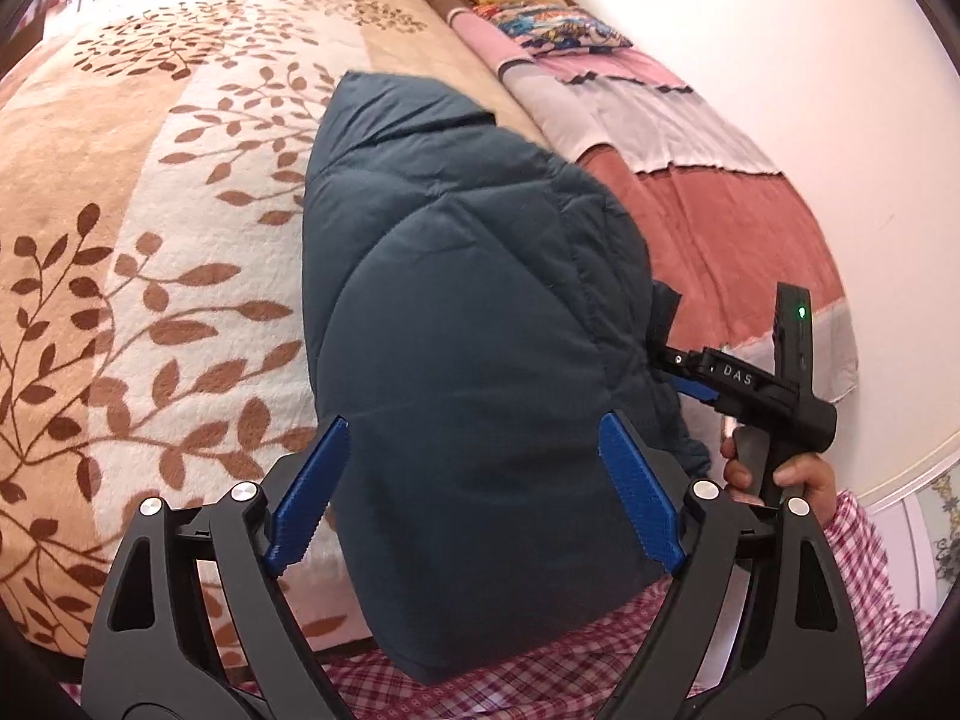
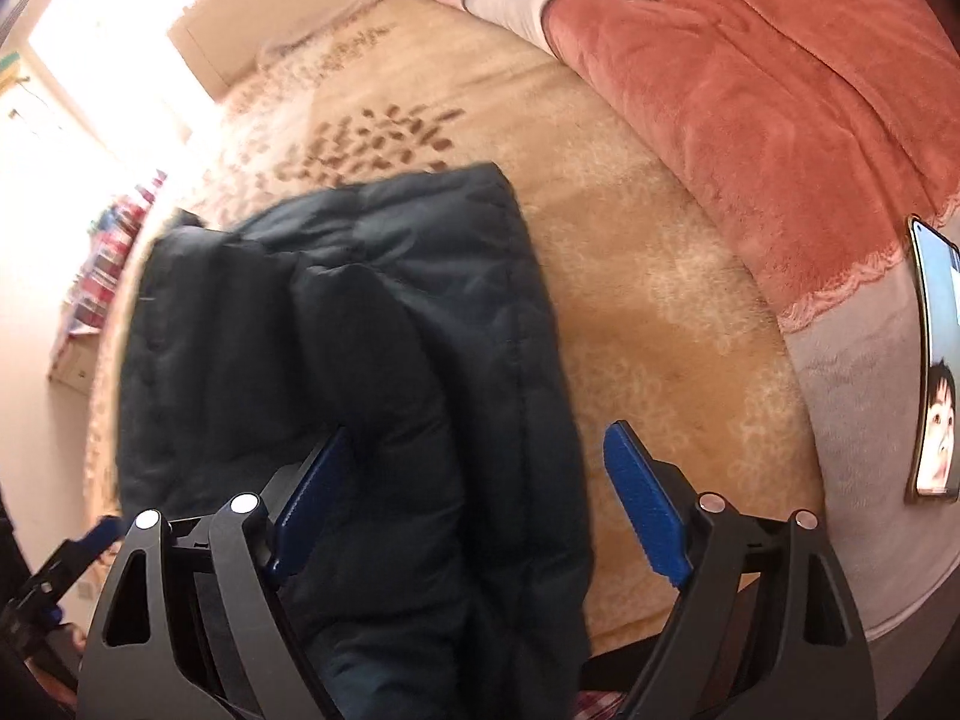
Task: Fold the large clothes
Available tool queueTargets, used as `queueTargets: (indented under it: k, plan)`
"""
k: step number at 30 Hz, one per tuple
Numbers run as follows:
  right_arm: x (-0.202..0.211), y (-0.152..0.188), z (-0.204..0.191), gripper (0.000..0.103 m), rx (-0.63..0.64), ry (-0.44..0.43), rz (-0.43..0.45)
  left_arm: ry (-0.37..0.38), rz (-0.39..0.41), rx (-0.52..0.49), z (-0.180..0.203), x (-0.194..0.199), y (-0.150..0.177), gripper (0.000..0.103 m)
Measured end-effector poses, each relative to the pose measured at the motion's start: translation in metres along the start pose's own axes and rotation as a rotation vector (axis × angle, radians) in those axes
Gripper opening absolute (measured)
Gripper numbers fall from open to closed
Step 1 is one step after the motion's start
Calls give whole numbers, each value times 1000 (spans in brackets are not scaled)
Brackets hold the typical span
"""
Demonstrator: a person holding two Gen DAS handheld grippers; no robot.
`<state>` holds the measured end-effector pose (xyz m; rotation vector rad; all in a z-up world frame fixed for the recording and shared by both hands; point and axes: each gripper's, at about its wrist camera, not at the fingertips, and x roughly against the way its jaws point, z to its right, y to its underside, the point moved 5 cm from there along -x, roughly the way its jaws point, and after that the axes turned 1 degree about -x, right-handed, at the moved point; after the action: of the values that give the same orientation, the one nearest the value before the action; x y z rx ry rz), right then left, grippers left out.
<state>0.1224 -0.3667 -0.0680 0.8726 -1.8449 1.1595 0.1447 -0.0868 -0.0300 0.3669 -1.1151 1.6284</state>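
Both sets of jaws are standing spread wide, pinching nothing. Low in the left wrist view, the left gripper (image 1: 474,492) is hanging over the dark blue puffer jacket (image 1: 474,300), its blue pads (image 1: 312,498) sitting either side of the padded bulk without pressing in. Same story low in the right wrist view: the right gripper (image 2: 474,498) is hovering with jacket (image 2: 360,330) fabric lying between its parted pads (image 2: 642,510), loose and ungripped. At the lower right of the left view, a hand (image 1: 780,468) in a checked sleeve is gripping the right gripper's handle just beside the jacket's edge. Beyond, the jacket is lying bunched and folded over on the bed's beige leaf-print blanket (image 1: 150,210). Further right, a pink and grey blanket (image 1: 720,210) is running along the white wall. A lit phone (image 2: 936,360) is resting at the right edge of the right view.
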Motion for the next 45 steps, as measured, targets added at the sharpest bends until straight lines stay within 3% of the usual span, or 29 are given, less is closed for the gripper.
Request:
queueTargets:
  k: [5,8,10,17,21,24,28,31,36,45]
  plan:
    - [-27,3,0,89,33,-18,-70,-30,-41,11,-9,-22,1,89]
    - [-42,5,10,89,-38,-114,-147,-17,-56,30,-16,-37,2,98]
    - [-51,8,16,90,-65,-157,-178,0,-74,40,-19,-45,4,99]
    - [-53,13,12,89,-28,-177,-152,17,-110,40,-23,-62,6,100]
    - [-48,17,9,66,-58,-256,-139,41,-125,66,-23,-69,6,100]
    - [-47,20,9,60,-68,-284,-141,60,-137,90,-21,-73,7,100]
    - [-44,20,6,49,-69,-301,-139,24,-88,26,-7,-68,8,94]
    - [-40,19,4,43,-66,-296,-130,11,-71,2,0,-66,6,89]
    - [-34,21,0,43,-70,-277,-109,6,-61,5,2,-65,4,86]
    - [-15,19,-22,28,-22,-316,-52,-26,81,-113,6,-35,-7,70]
